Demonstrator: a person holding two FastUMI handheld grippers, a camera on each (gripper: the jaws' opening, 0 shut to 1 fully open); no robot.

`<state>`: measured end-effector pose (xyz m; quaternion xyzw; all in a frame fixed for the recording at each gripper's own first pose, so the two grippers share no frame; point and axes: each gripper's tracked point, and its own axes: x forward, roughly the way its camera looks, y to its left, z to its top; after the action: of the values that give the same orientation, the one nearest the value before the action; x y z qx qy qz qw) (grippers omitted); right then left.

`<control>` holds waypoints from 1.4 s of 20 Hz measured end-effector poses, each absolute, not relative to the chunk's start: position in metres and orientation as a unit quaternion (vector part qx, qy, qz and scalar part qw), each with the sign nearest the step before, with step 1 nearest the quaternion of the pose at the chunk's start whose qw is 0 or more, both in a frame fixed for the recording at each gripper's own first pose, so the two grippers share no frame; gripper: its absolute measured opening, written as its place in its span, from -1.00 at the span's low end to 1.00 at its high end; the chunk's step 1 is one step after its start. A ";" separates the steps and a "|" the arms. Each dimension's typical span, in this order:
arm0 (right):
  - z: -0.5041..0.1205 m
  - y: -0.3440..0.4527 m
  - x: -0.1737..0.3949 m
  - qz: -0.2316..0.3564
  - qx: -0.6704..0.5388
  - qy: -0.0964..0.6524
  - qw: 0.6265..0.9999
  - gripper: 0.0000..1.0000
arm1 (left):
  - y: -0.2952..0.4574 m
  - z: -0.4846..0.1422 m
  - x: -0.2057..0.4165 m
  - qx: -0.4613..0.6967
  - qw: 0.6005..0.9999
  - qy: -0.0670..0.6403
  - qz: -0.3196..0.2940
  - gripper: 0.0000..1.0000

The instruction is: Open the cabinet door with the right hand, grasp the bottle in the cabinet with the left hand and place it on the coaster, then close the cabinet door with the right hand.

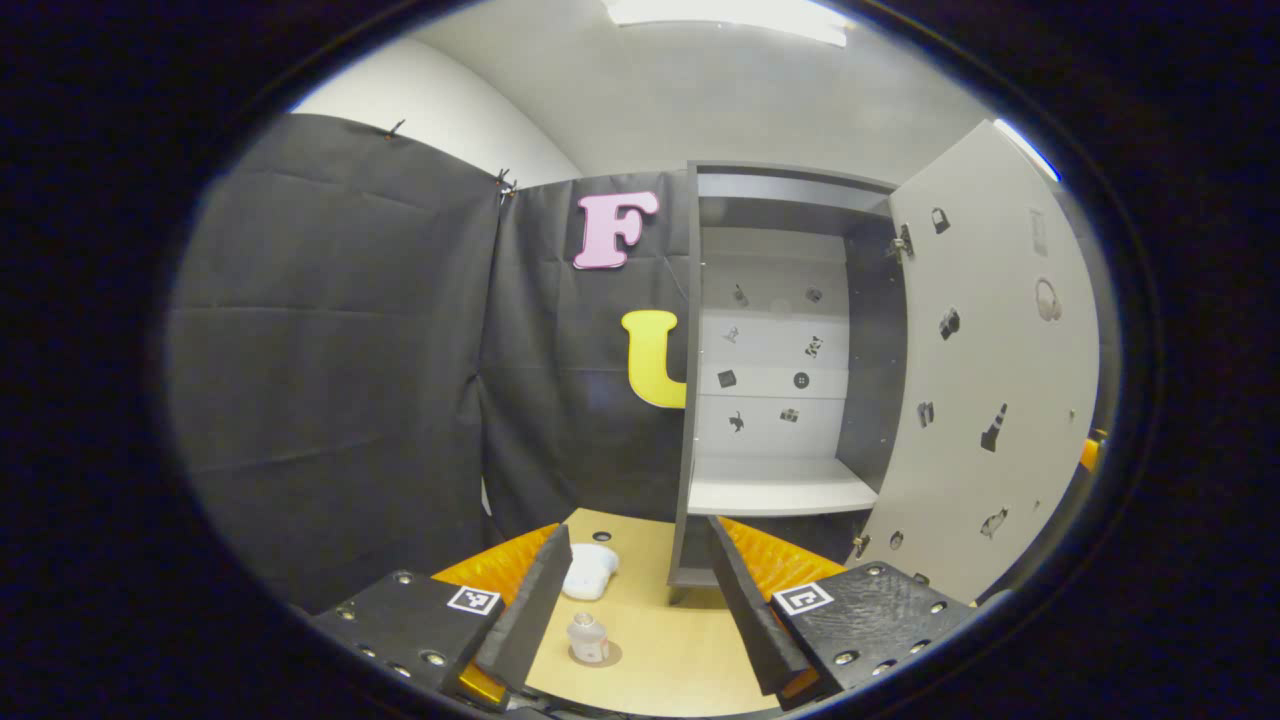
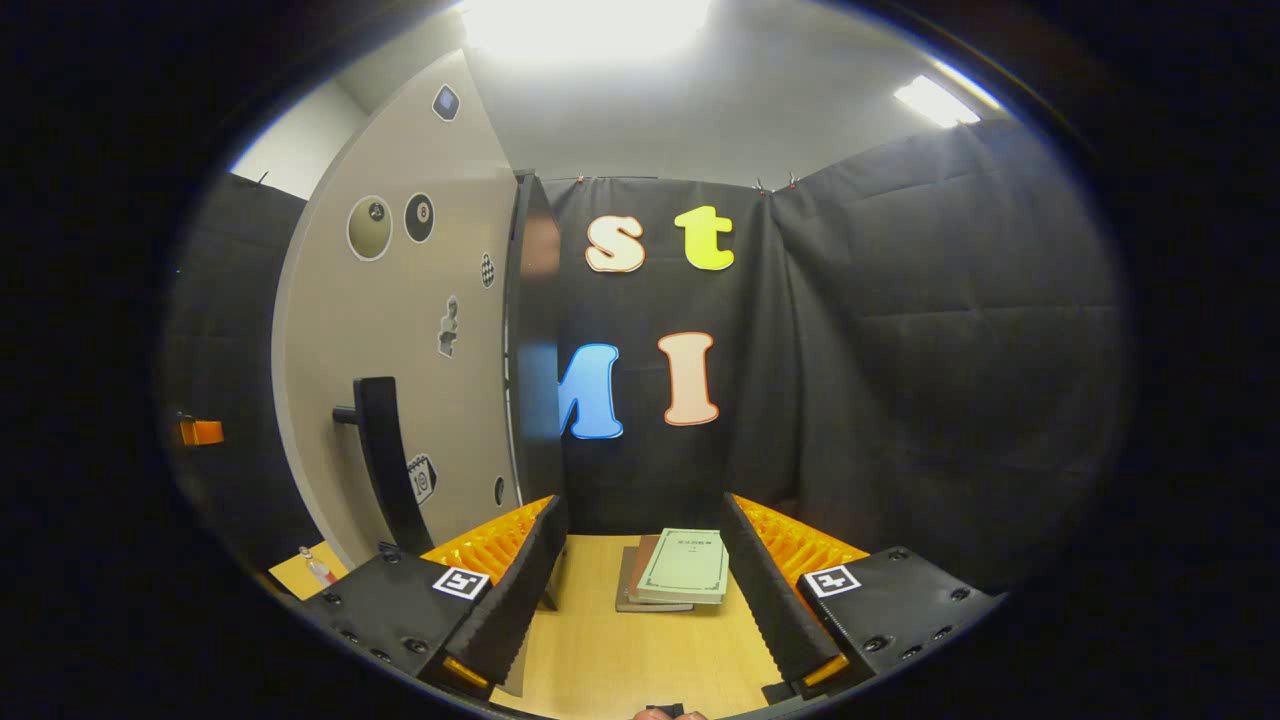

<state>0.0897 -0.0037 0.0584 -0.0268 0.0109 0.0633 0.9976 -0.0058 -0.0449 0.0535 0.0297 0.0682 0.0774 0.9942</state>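
Small clear bottle (image 1: 588, 636) with white cap stands upright on the coaster (image 1: 610, 656); both hand-held grippers spread, empty.

The left tool (image 1: 637, 600) is held level, its two black fingers spread wide apart with nothing between them. The right tool (image 2: 640, 590) likewise points forward, fingers parted wide and gripping nothing.

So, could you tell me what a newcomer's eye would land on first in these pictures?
Probably the cabinet door, swung wide open with small stickers on it, baring a white shelf inside. Next, the little bottle standing on its coaster on the table between the left gripper's open fingers. In the right gripper view, stacked books lie ahead.
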 end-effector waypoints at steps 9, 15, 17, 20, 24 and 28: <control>0.081 0.047 0.079 0.113 -0.019 0.010 0.993 0.95 | -0.069 0.030 0.008 0.024 0.996 0.073 0.043 0.65; 0.080 0.060 0.070 0.073 -0.042 0.024 0.996 0.91 | -0.039 0.014 0.032 -0.007 0.997 0.081 0.015 0.65; 0.079 0.066 0.068 0.065 -0.052 0.026 0.996 0.90 | -0.022 0.013 0.038 -0.021 0.996 0.081 0.014 0.65; 0.077 0.086 0.063 0.070 -0.037 0.032 0.996 0.91 | 0.004 0.009 0.048 -0.027 0.996 0.080 0.019 0.63; 0.072 0.136 0.057 0.108 -0.020 0.034 0.993 0.83 | 0.039 0.007 0.054 -0.022 0.996 0.082 0.034 0.67; 0.068 0.187 0.059 0.146 -0.009 0.033 0.989 0.83 | 0.064 0.000 0.060 -0.024 0.995 0.084 0.043 0.67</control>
<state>0.0587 0.1873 0.0676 -0.0090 0.0331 0.1457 0.9887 0.0596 0.0640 0.0002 -0.0243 0.0843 0.0432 0.9952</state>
